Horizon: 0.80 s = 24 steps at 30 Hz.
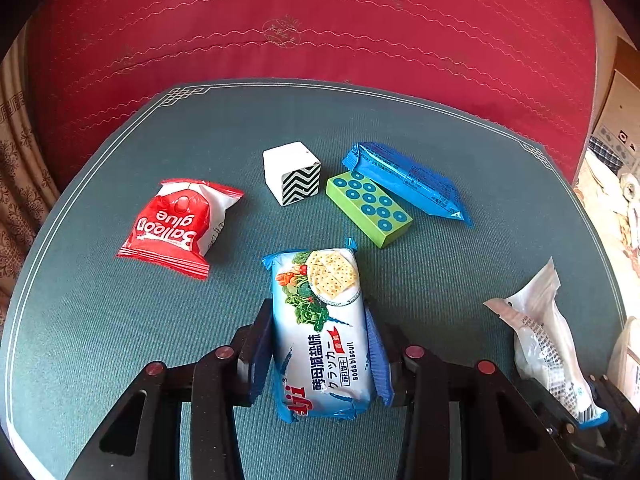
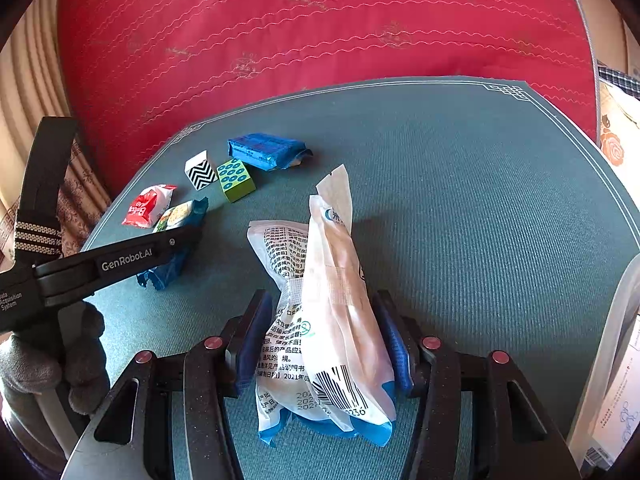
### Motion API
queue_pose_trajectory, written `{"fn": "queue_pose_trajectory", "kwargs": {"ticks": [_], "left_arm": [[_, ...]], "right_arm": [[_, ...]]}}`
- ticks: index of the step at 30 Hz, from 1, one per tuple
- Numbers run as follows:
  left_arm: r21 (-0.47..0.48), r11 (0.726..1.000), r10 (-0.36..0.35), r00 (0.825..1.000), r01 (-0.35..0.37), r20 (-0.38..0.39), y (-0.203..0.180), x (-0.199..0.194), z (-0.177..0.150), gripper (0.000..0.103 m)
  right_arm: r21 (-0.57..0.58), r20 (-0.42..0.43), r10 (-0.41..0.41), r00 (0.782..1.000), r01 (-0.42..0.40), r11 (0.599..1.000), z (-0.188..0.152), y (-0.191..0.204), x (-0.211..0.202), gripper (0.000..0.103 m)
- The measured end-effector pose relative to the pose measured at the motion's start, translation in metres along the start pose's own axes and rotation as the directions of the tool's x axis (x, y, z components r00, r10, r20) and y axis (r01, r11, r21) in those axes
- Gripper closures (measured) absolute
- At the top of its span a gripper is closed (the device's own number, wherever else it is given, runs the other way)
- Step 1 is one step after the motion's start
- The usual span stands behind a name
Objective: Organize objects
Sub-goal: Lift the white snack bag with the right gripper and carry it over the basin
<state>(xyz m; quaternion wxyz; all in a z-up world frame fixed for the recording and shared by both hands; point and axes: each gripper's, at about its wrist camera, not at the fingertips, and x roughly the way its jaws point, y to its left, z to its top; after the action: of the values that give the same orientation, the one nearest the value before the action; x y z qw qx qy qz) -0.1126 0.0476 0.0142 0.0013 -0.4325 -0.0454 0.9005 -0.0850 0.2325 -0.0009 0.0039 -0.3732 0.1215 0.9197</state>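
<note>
My left gripper (image 1: 318, 344) is shut on a blue-and-white soda biscuit pack (image 1: 320, 320), held just above the green mat (image 1: 120, 340). My right gripper (image 2: 324, 336) is shut on a white pouch with a barcode (image 2: 340, 320); the pouch also shows in the left wrist view (image 1: 544, 340). Ahead on the mat lie a red Balloon glue packet (image 1: 176, 226), a white cube with black zigzags (image 1: 292, 172), a green block with blue dots (image 1: 368, 208) and a blue wrapped pack (image 1: 408, 180). The left gripper with the biscuit pack (image 2: 176, 216) shows at the left of the right wrist view.
A red quilted cover (image 1: 320, 20) lies beyond the mat's far edge. Curtains (image 1: 20, 160) hang at the left. Boxes and cloth (image 1: 616, 140) sit at the right. A gloved hand (image 2: 40, 360) holds the left gripper. A paper package (image 2: 616, 380) stands at the right edge.
</note>
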Motion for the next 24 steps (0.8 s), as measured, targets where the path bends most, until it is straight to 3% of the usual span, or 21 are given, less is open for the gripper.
{"fn": "queue_pose_trajectory", "kwargs": {"ticks": [15, 24], "left_arm": [[0.065, 0.998, 0.02, 0.999, -0.023, 0.047, -0.006, -0.012, -0.024, 0.058], [0.061, 0.998, -0.011, 0.999, 0.008, 0.044, -0.009, -0.015, -0.027, 0.058]], "right_arm": [[-0.001, 0.003, 0.002, 1.0, -0.002, 1.0, 0.0, 0.0, -0.002, 0.051], [0.015, 0.066, 0.015, 0.998, -0.016, 1.0, -0.007, 0.005, -0.027, 0.052]]}}
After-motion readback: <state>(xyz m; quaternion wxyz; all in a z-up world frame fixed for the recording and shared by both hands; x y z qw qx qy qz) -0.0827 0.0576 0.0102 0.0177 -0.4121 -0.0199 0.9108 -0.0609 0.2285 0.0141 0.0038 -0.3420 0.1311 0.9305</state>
